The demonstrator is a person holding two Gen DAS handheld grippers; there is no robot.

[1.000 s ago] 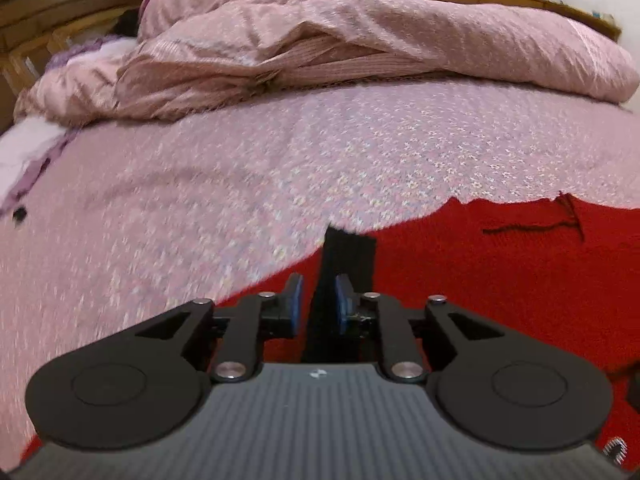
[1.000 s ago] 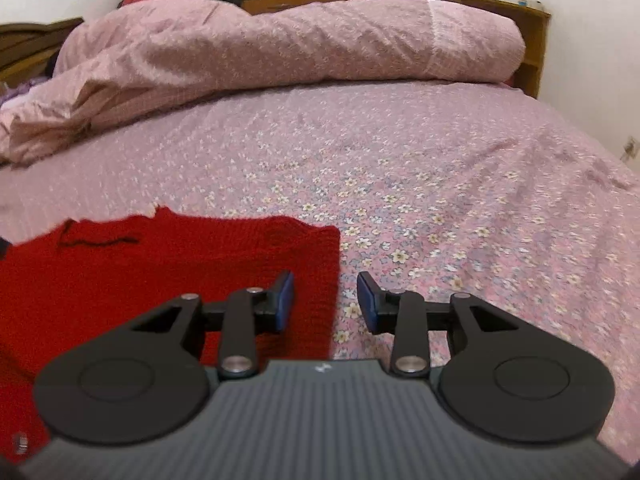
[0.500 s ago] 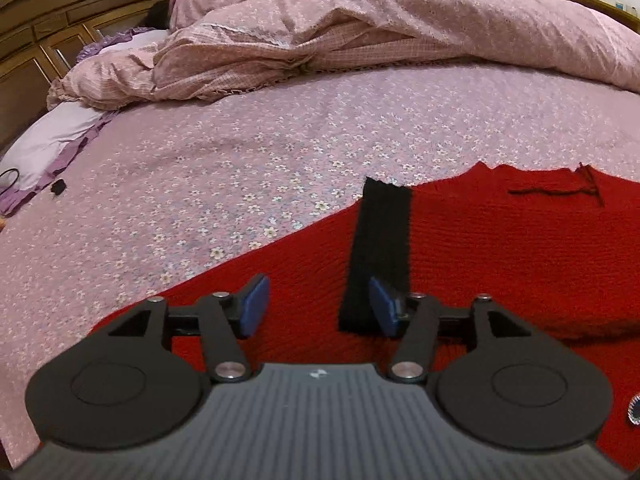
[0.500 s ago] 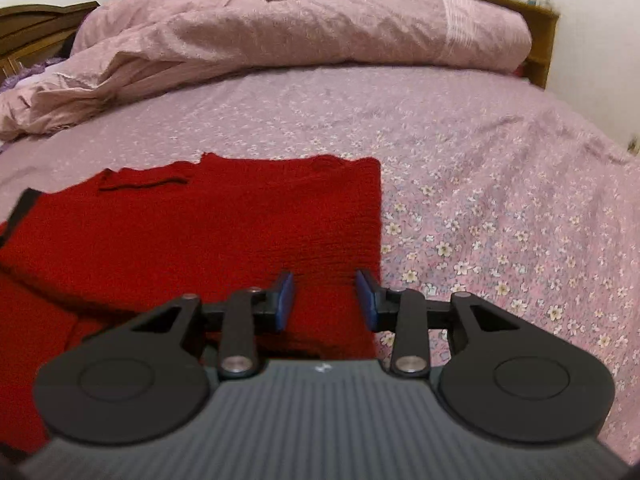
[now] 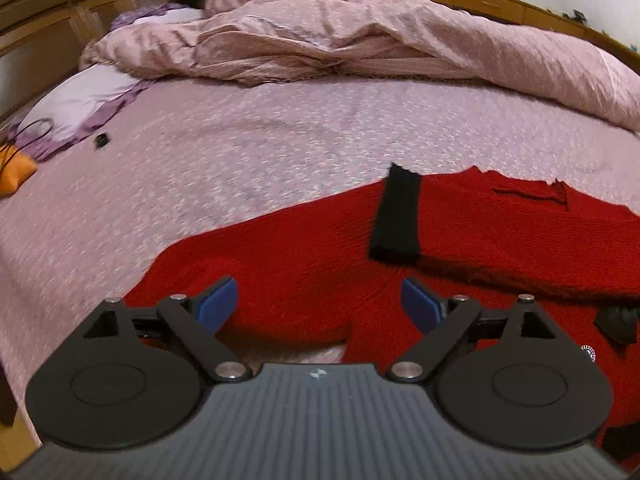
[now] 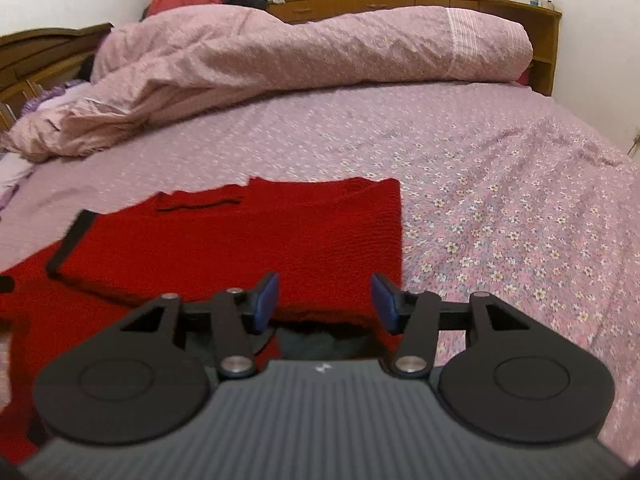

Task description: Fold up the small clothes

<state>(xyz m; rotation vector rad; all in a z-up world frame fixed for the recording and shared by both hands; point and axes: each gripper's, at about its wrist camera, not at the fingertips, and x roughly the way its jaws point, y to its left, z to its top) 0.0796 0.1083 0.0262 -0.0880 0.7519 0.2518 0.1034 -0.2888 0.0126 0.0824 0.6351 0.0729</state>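
While the red sweater (image 5: 304, 248) lies flat on the bed (image 5: 248, 152), both grippers sit low at its near edge w/ nothing in them.

Left gripper (image 5: 318, 302): jaws wide apart, blue pads (image 5: 218, 302) empty. The red knit fills the gap between the pads and runs ahead of them. A bit of pink sheet shows just under the gap, near the body of the tool. A black cuff (image 5: 396, 216) lies on top of the red, ahead and a bit to the right of the gap, not touching the pads. The folded sleeve runs off to the right from it.

Right gripper (image 6: 325, 300): jaws apart too, not as wide as the left. Red sweater (image 6: 248, 248) edge sits right between the pads (image 6: 266, 300) and just ahead. The right side edge of the sweater lines up about w/ the right pad; flowery sheet is beside it. Something dark shows under the gap, can't tell what it is. The black cuff (image 6: 68, 244) is far off to the left in this view.

Farther back, a pink blanket (image 6: 280, 60) is bunched up along the bed, well apart from the sweater. An orange thing (image 5: 14, 176) and a small black thing (image 5: 101, 141) lie at the left side of the bed.
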